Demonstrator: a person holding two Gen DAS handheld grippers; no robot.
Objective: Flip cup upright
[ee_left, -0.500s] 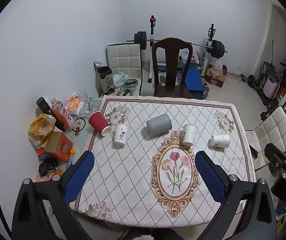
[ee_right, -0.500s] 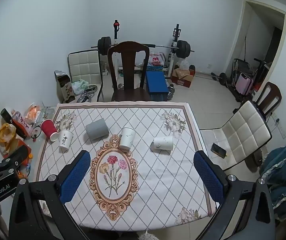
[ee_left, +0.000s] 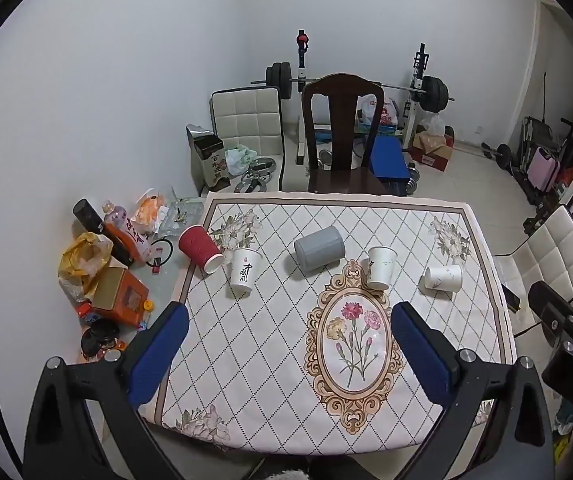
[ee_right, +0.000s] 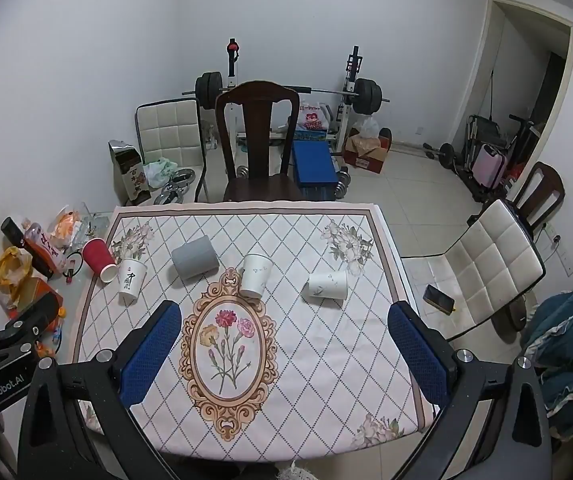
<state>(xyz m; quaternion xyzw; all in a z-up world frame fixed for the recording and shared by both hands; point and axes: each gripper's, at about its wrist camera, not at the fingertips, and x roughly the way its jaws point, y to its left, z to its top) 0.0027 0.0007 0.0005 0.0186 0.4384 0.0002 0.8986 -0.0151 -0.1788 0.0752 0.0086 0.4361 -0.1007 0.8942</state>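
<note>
Several cups sit in a row across the far half of the table. A red cup [ee_left: 199,248] [ee_right: 98,259] lies on its side at the left edge. A white cup with dark writing [ee_left: 244,273] [ee_right: 130,279] stands upright. A grey cup [ee_left: 319,248] [ee_right: 195,258] lies on its side. A white cup [ee_left: 381,267] [ee_right: 256,275] stands upright. A small white cup [ee_left: 443,278] [ee_right: 328,285] lies on its side at the right. My left gripper [ee_left: 288,354] and right gripper [ee_right: 282,350] are open, empty, and held above the near table half.
The table carries a quilted cloth with a floral oval [ee_left: 352,340]. A dark wooden chair [ee_left: 340,136] stands at the far side, a white chair [ee_right: 490,264] at the right with a phone [ee_right: 439,299] on it. Clutter [ee_left: 106,280] lies left of the table.
</note>
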